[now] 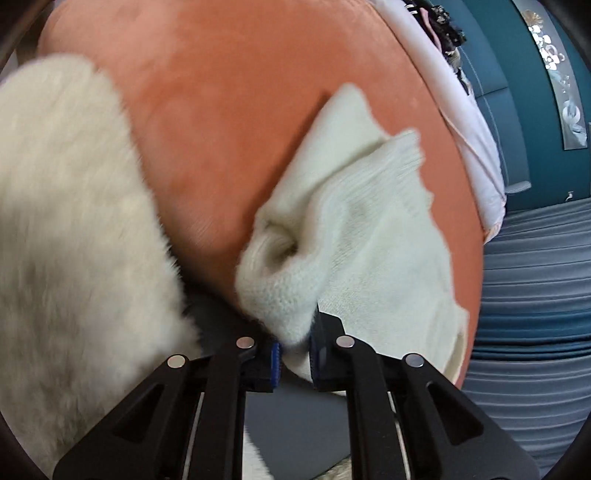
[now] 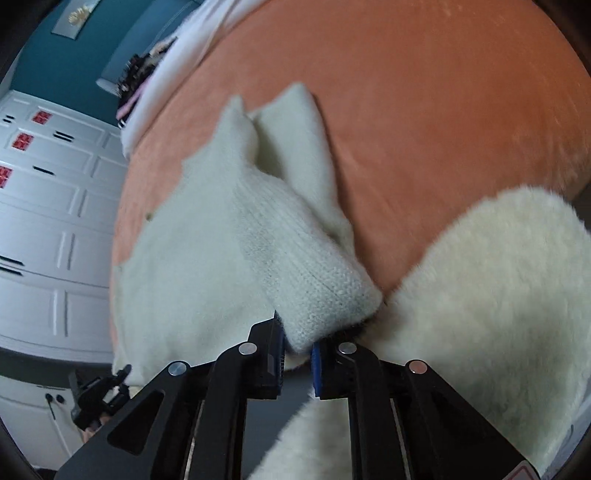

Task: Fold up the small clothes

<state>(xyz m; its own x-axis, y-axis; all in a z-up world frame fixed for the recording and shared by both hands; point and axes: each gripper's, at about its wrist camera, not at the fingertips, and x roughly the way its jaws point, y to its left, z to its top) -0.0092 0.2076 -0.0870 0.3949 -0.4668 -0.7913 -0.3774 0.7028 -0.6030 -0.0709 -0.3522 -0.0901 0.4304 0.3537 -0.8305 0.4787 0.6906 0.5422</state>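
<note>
A small cream knit garment (image 1: pixel 354 221) lies on an orange velvety cushion (image 1: pixel 240 92), which looks like a rounded seat or bed top. The garment is partly bunched: in the left wrist view a ribbed cuff-like opening gapes just above the tongs, and a flat part spreads away to the right toward the cushion's edge.

The left tongs (image 1: pixel 293 354) are pressed nearly together and pinch a fold of the knit garment between their blue pads. The right tongs (image 2: pixel 297 356) are likewise drawn close and pinch another ribbed edge of the same garment (image 2: pixel 295 266) between their pads. In the right wrist view the garment runs up and away from the tongs in two narrow pieces that end in points on the cushion (image 2: pixel 443 110).

A fluffy white fur throw (image 1: pixel 74 221) lies beside the garment on the cushion, touching it near the tongs; it sits to the left in the left wrist view and to the right (image 2: pixel 498 277) in the right wrist view.

At the far edge of the cushion lies pale pink-white fabric (image 1: pixel 476 122) with something dark and lacy (image 1: pixel 443 26) by it. No container shows in either view. White panelled cabinet doors (image 2: pixel 48 221) stand beyond the cushion, under a teal wall (image 2: pixel 66 66).
</note>
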